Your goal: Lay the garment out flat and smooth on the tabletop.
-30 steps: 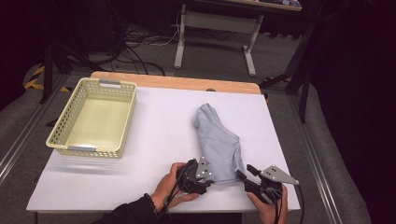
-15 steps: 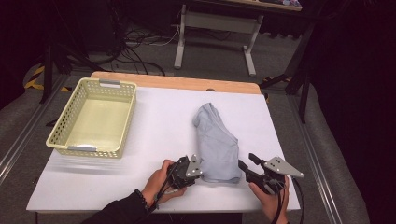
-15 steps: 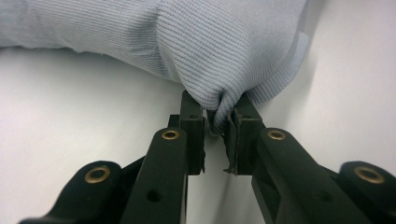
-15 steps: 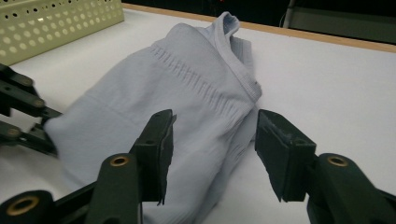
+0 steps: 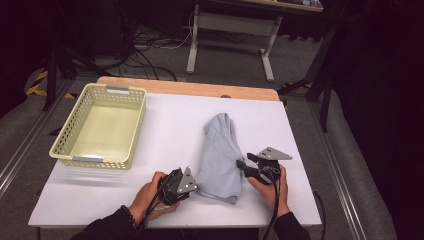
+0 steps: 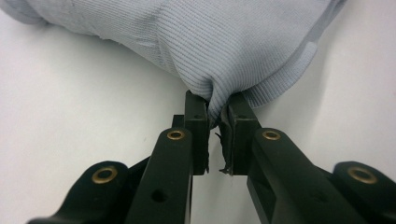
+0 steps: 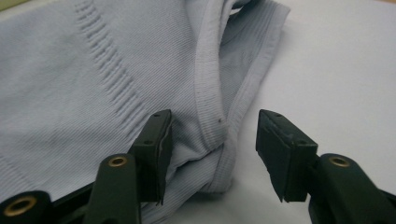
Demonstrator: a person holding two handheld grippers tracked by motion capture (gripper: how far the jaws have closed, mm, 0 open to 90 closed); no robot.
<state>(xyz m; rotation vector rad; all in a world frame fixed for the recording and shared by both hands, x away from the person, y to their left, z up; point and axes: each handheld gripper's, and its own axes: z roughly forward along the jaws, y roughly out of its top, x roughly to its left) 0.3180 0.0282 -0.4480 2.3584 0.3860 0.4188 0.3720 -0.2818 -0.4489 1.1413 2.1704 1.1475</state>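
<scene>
The garment (image 5: 220, 155) is laid lengthwise away from the person on the desk (image 5: 165, 125), its near left edge pinched by the just-closed left gripper (image 6: 215, 133), its ribbed right edge straddled, ungripped, by the spread right gripper (image 7: 212, 154).

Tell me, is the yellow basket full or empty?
Empty. The high view looks straight into the yellow basket and shows its bare floor; the light blue garment lies outside it on the white table.

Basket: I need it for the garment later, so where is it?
High view: the yellow basket sits at the table's far left, left of the blue garment.
</scene>
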